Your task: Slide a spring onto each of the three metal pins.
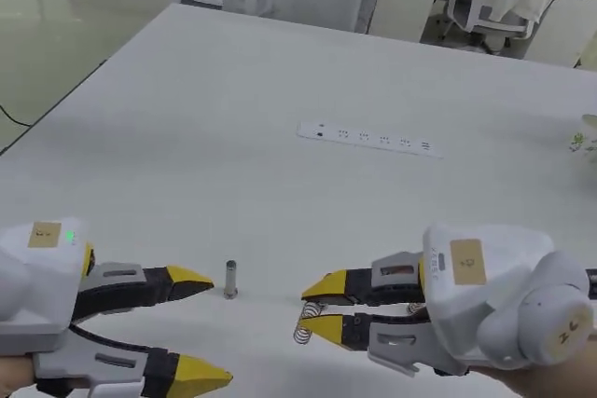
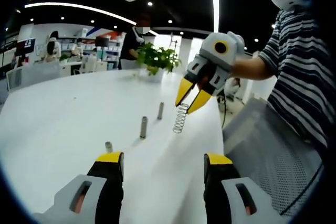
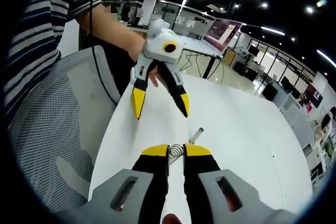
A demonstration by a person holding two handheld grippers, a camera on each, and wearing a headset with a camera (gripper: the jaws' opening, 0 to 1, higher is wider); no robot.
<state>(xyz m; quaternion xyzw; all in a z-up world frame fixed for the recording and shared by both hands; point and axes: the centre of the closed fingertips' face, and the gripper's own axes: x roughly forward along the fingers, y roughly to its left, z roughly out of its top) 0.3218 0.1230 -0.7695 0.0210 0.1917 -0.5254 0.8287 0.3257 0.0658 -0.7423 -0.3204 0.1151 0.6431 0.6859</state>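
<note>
A short metal pin [image 1: 230,279] stands upright on the white table between the grippers. The left gripper view has three upright pins in a row [image 2: 108,146], [image 2: 143,127], [image 2: 160,110]. My right gripper [image 1: 312,308] is shut on a small coil spring [image 1: 302,327], which hangs from its yellow tips just right of the pin. From the left gripper view, that spring [image 2: 180,117] dangles under the right gripper [image 2: 195,97], near the farthest pin. The spring [image 3: 176,152] sits pinched between my right gripper [image 3: 176,150], with a pin [image 3: 196,135] just beyond. My left gripper [image 1: 198,325] is open and holds nothing.
A white power strip [image 1: 368,137] lies mid-table. Office chairs [image 1: 485,6] stand beyond the far edge. A mesh chair [image 2: 262,150] sits close to the table's near edge by the person. A potted plant [image 2: 157,59] stands at the table's far end.
</note>
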